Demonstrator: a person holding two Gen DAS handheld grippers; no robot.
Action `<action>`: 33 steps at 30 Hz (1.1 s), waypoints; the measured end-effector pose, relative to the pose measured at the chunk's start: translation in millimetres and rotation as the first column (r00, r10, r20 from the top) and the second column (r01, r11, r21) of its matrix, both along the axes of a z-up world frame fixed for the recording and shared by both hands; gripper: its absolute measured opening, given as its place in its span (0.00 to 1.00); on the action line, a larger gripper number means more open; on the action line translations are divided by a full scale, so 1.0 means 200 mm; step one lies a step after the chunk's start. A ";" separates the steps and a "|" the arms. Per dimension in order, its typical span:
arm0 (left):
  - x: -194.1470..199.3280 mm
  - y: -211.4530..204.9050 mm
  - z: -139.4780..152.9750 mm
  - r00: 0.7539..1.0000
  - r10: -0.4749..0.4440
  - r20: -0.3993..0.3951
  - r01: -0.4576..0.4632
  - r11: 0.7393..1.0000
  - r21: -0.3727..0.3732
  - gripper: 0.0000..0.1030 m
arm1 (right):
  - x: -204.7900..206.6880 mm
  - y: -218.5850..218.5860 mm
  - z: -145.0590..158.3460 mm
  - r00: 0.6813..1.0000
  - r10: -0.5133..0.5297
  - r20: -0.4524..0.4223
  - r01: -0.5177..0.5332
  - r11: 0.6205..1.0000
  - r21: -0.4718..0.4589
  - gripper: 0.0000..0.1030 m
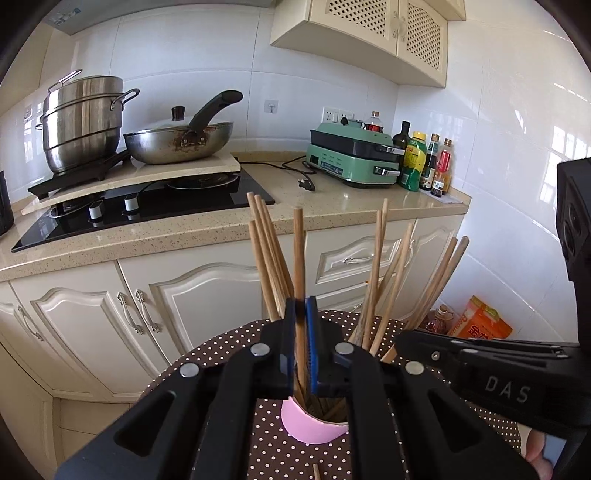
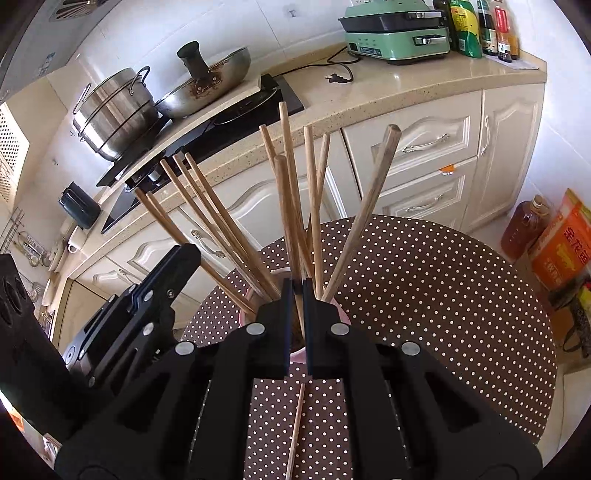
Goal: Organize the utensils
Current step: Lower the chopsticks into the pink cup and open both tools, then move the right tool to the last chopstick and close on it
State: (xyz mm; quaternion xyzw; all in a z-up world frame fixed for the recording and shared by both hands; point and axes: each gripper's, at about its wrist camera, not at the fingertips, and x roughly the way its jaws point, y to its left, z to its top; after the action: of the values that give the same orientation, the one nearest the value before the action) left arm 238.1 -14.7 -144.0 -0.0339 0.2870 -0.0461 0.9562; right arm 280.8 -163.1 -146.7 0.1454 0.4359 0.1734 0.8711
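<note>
Over the pink cup on the dotted worktop, my left gripper and right gripper each pinch one standing chopstick. Crowded sticks; a skewed pull could tip the cup.

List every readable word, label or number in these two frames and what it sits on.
"DAS": on the black body of the right gripper, seen in the left wrist view.
Large characters on the orange box on the floor: too blurred to read.
Labels on the bottles beside the green cooker: too small to read.
Sticker on the range hood: blurred, unreadable.
</note>
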 end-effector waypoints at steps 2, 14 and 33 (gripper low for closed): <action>-0.01 0.01 0.02 1.000 0.003 0.000 -0.003 1.000 0.005 0.10 | 0.00 -0.01 0.01 1.000 0.000 -0.016 0.000 1.000 0.001 0.06; -0.14 0.01 0.18 1.000 0.020 0.018 -0.021 0.998 0.055 0.36 | -0.14 -0.11 0.14 0.999 -0.048 0.010 0.048 0.999 0.008 0.58; -0.49 0.04 0.30 1.000 -0.018 -0.014 0.019 0.996 0.082 0.45 | -0.51 -0.29 0.22 0.993 -0.113 0.014 0.114 0.993 -0.025 0.61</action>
State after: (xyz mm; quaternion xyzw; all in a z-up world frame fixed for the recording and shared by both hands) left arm 140.3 -7.4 -84.2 0.0077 0.2955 -0.0430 0.9544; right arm 179.2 -220.1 -101.8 0.1577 0.4238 0.1189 0.8840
